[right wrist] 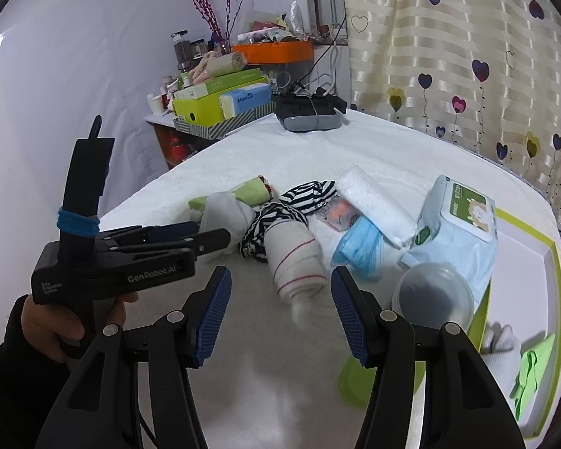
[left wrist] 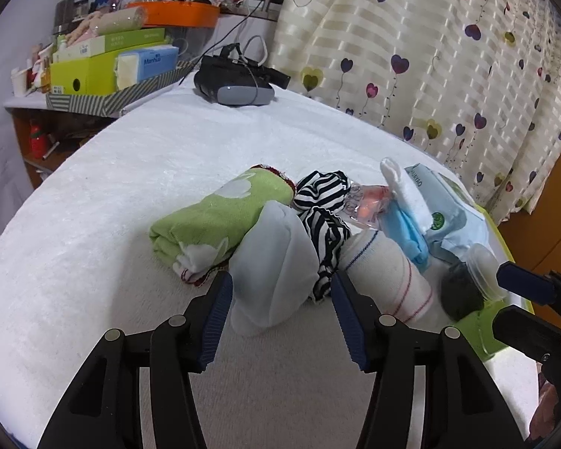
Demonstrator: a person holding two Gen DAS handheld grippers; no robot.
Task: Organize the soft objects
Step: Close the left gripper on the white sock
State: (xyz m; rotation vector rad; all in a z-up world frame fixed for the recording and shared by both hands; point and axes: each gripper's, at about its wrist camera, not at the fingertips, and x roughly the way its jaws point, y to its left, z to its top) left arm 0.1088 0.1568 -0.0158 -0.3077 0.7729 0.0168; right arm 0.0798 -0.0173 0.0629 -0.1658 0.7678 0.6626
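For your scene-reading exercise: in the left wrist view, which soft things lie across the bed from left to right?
Green towel → pale white pouch → striped black-and-white cloth → white sock with red stripes → blue face mask → wet-wipes pack.

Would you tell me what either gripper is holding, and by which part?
Nothing: the left gripper stands open around the white sock, and the right gripper is open too.

Ahead of my left gripper point(left wrist: 281, 288) a pale white cloth bundle point(left wrist: 273, 262) sits between the spread jaws, with a folded green towel point(left wrist: 220, 217) to its left and a crumpled black-and-white striped cloth point(left wrist: 323, 220) behind. The white fluffy bedcover point(left wrist: 112, 194) lies bare to the left. My right gripper point(right wrist: 281, 288) faces a rolled white sock with red stripes point(right wrist: 293, 258); a clear plastic tub point(right wrist: 432, 293) and a pale blue wet-wipes pack point(right wrist: 456, 232) crowd its right.
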